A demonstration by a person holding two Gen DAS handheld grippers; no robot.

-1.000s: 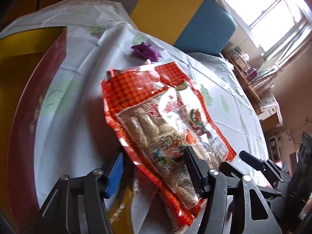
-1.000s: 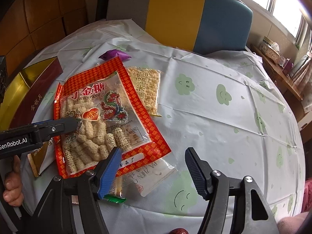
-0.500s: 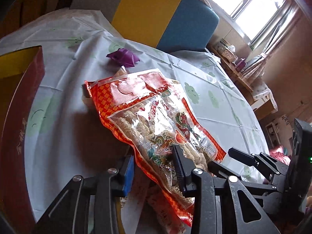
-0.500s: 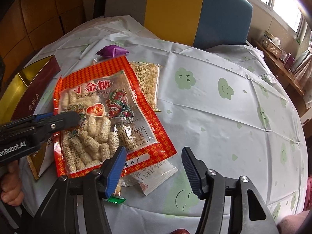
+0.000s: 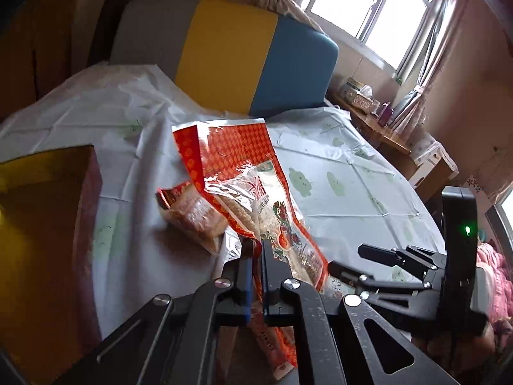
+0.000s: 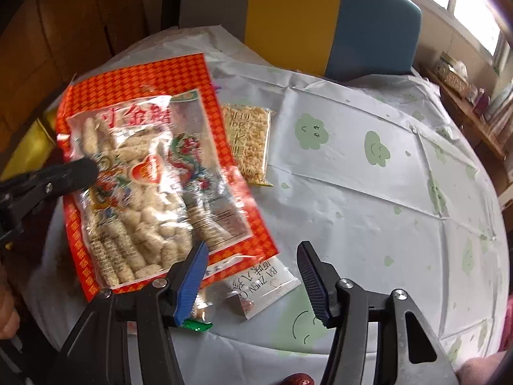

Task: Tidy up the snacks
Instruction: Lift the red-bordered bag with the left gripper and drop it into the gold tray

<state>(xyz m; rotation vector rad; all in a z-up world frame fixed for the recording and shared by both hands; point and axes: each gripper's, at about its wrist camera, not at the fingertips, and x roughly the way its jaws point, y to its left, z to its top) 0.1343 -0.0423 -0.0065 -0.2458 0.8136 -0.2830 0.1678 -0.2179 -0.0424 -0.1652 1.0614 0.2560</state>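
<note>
The left gripper (image 5: pixel 255 250) pinches the red bag's (image 5: pixel 243 186) near edge, raising it off the table (image 6: pixel 368 199); keep it clamped and carry it level toward the box (image 5: pixel 45 211) at left. The right gripper (image 6: pixel 251 272) hangs spread. Only the right view shows the rice pack (image 6: pixel 248 141) and white pouch (image 6: pixel 266 284).

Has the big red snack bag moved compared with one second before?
Yes. The left tool has lifted the red snack bag off the table: it now partly covers the yellow rice snack pack, which stays flat.
</note>
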